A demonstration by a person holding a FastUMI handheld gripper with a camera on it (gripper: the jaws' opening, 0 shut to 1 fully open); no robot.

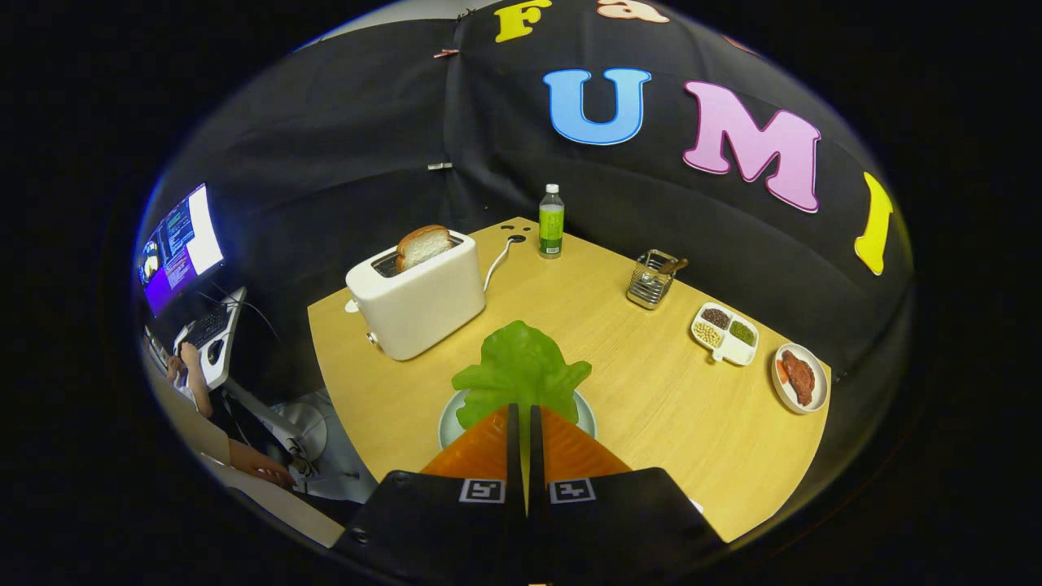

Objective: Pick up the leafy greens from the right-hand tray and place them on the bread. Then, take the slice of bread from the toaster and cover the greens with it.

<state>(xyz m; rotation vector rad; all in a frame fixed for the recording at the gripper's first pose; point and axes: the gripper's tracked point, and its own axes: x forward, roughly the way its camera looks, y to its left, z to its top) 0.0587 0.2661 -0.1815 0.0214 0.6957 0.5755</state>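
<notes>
The leafy greens (pixel 521 370) are up off the table, pinched by their near edge between the two fingers of the gripper (pixel 521 417). The jaws are drawn in narrow, nearly together, with only the thin green edge of the leaf in the slit between them. The leaf fans out ahead of the fingertips, ruffled and bright. Directly under it sits a pale round plate (pixel 588 417); its rim peeks out on either side of the fingers, and whatever lies on it is hidden by the leaf and the fingers, so I cannot tell if bread is there.

Beyond the leaf and to the left stands a white toaster (pixel 417 305), with a slice of bread (pixel 423 246) sticking up out of its slot. A white cord (pixel 496 262) runs from the toaster's far side towards a hole in the wooden table (pixel 651 407). Farther back, near the far edge, a bottle with a green label (pixel 551 221) stands upright.

To the right, a small wire rack (pixel 651 279) sits well apart from the leaf. Nearer and farther right is a white divided dish (pixel 725 334) holding beans or grains in three compartments, and just beside it a round plate with a piece of meat (pixel 799 378).

Off the table to the left, a lit monitor (pixel 181 247) and a keyboard (pixel 207 325) stand on a side stand, with a person's arm (pixel 195 378) by them.
</notes>
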